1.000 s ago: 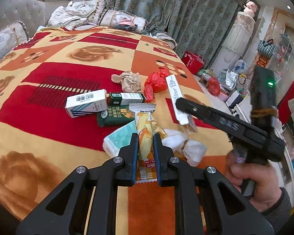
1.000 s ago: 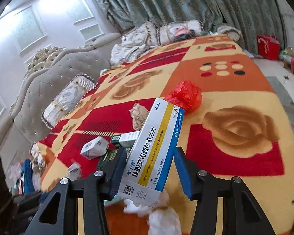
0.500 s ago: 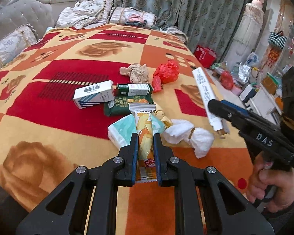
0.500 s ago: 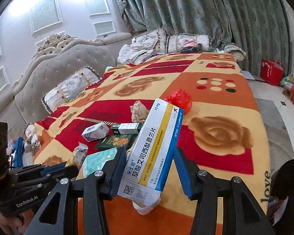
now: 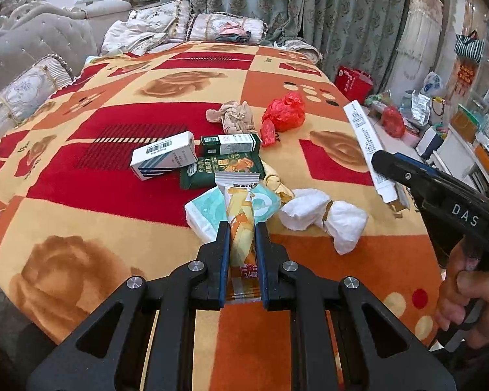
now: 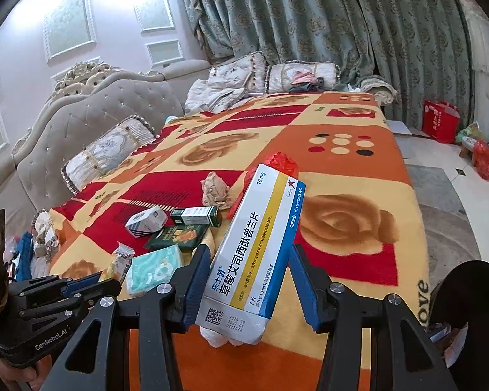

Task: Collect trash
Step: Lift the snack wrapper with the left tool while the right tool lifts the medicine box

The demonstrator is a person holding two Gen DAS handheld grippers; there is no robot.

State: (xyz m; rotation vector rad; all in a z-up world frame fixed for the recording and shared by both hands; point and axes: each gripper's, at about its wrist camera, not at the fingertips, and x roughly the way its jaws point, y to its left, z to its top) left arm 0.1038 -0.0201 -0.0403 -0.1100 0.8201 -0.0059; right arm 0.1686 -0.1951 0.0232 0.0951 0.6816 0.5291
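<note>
Left gripper (image 5: 242,244) clamping orange snack wrapper (image 5: 241,224), long axis running along the fingers, above the bed's near edge. Right gripper (image 6: 249,280) pinching medicine box (image 6: 252,251) lengthwise, hovering off the blanket (image 5: 81,195). Remaining litter, crumpled tissue (image 5: 326,216) included, lying just ahead, nearer the left.

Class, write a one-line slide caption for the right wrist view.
Right gripper holds a medicine box above a bed strewn with trash.
</note>
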